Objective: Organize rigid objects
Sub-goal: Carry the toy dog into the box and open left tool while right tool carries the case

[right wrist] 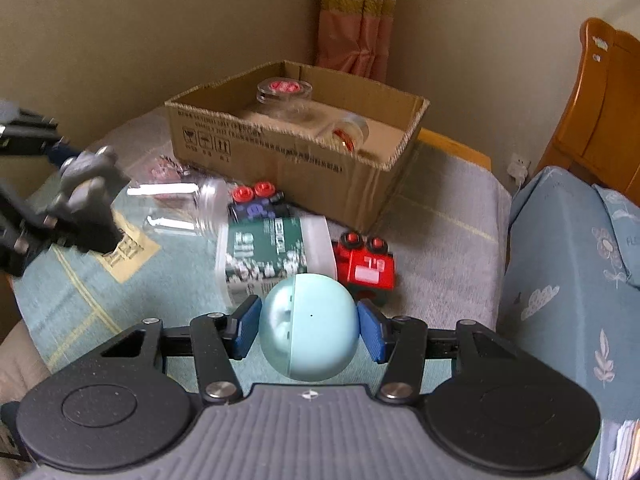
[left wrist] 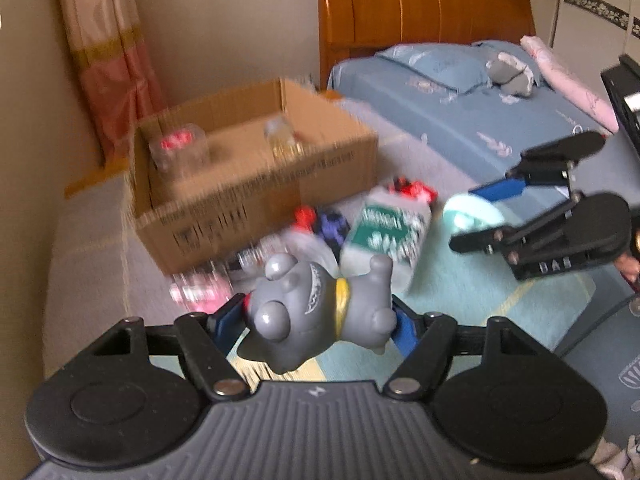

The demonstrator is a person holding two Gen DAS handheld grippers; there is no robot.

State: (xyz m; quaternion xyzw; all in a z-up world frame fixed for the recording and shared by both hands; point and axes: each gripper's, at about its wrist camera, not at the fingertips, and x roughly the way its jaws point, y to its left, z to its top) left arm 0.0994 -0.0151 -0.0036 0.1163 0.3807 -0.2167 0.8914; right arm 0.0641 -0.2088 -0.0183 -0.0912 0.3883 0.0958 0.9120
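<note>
My left gripper [left wrist: 316, 322] is shut on a grey toy dog [left wrist: 316, 312] with a yellow collar, held above the mat. It also shows in the right wrist view [right wrist: 86, 184] at the left. My right gripper [right wrist: 308, 326] is shut on a pale blue egg-shaped case [right wrist: 308, 326], also seen in the left wrist view [left wrist: 472, 210]. An open cardboard box [right wrist: 280, 148] holds two clear jars [right wrist: 284, 92]. In front of it lie a clear jar [right wrist: 180, 208], a green-labelled white container [right wrist: 272, 256], a red toy block [right wrist: 366, 266] and a dark blue toy block [right wrist: 256, 204].
The objects lie on a grey and teal mat [right wrist: 440, 232]. A bed with blue sheets [left wrist: 460, 108] and a wooden headboard [left wrist: 420, 4] stands to the right. A curtain [right wrist: 360, 16] hangs in the corner behind the box.
</note>
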